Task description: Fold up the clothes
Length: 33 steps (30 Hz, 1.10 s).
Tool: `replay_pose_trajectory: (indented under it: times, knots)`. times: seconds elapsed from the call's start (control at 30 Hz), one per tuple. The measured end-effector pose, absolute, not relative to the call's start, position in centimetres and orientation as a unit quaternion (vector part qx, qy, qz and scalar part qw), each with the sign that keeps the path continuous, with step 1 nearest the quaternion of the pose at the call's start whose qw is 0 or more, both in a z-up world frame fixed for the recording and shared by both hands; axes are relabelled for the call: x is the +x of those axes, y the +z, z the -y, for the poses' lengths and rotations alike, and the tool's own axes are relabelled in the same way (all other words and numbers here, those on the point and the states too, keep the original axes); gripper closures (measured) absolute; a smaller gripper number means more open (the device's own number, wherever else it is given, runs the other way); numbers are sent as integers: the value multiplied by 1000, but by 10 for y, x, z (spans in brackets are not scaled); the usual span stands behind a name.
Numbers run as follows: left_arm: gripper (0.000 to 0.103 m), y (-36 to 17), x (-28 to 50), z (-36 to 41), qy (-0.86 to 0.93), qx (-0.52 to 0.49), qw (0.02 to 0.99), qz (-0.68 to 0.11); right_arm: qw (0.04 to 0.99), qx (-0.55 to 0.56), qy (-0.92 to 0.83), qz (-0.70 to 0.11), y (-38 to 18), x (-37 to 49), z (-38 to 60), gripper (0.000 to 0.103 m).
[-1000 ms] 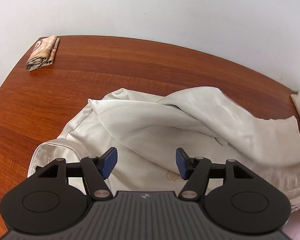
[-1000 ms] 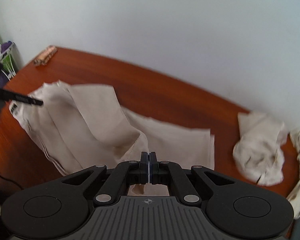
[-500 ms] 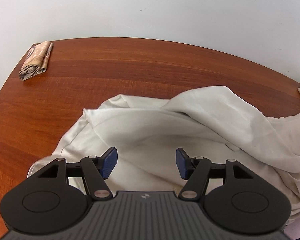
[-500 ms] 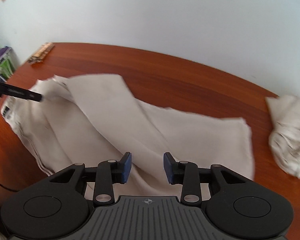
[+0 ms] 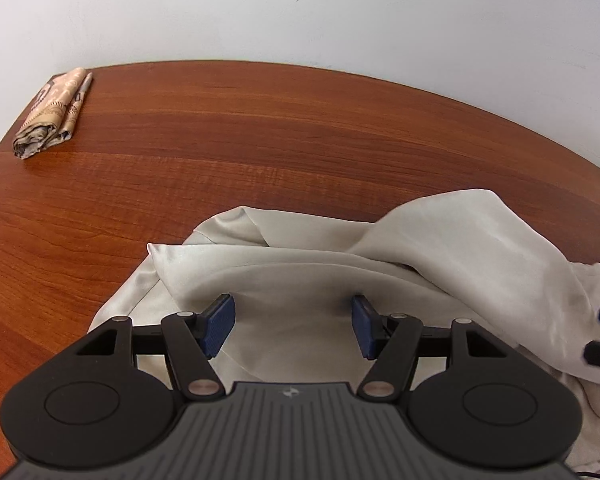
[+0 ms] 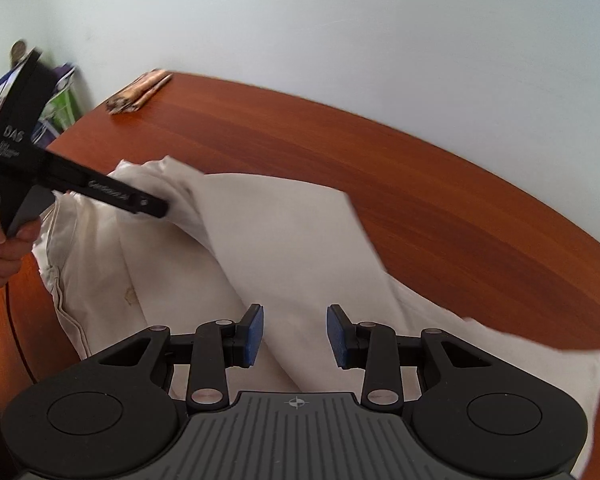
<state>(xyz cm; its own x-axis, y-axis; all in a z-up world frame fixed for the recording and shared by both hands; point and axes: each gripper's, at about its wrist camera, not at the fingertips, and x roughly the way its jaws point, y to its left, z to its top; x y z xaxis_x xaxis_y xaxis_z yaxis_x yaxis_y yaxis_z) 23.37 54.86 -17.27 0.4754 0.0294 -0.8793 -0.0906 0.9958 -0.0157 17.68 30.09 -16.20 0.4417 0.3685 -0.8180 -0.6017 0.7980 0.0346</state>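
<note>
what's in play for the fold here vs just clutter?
In play:
- cream garment, spread on the table
- left gripper, open above it
- right gripper, open above it

Lying about:
- folded patterned cloth at the table's far left corner
- bags off the table by the wall, blurred

My blue fingertips on black frames, cream garment with a brownish stain, reddish-brown wood-grain table, tan patterned folded cloth, white wall.
</note>
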Motion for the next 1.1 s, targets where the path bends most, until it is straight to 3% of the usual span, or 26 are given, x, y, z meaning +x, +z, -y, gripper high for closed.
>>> replay_pose_trajectory:
  times: [0.33,0.4,0.43,0.57,0.97,1.1]
  knots:
    - [34,-186,237,-555,43,-49,856,-512,818,-224,324,-418,-189,188,-365,66]
    - [34,-186,238,-558,44,-61,857,-510,817,-242,321,-415,-193,190,-368,75]
    - [34,-186,238,-560,44,-68,857,-509,817,-242,320,-414,-192,190,-368,88]
    - [34,-185,239,-564,44,-83,857,-506,823,-227,322,-409,-180,192,-364,99]
    - [34,-188,242,-561,43,-63,860,-505,859,-127,308,-389,-105,196,-328,99]
    - [34,-188,242,-561,45,-65,860,-503,838,-100,337,-416,-89,189,-318,99]
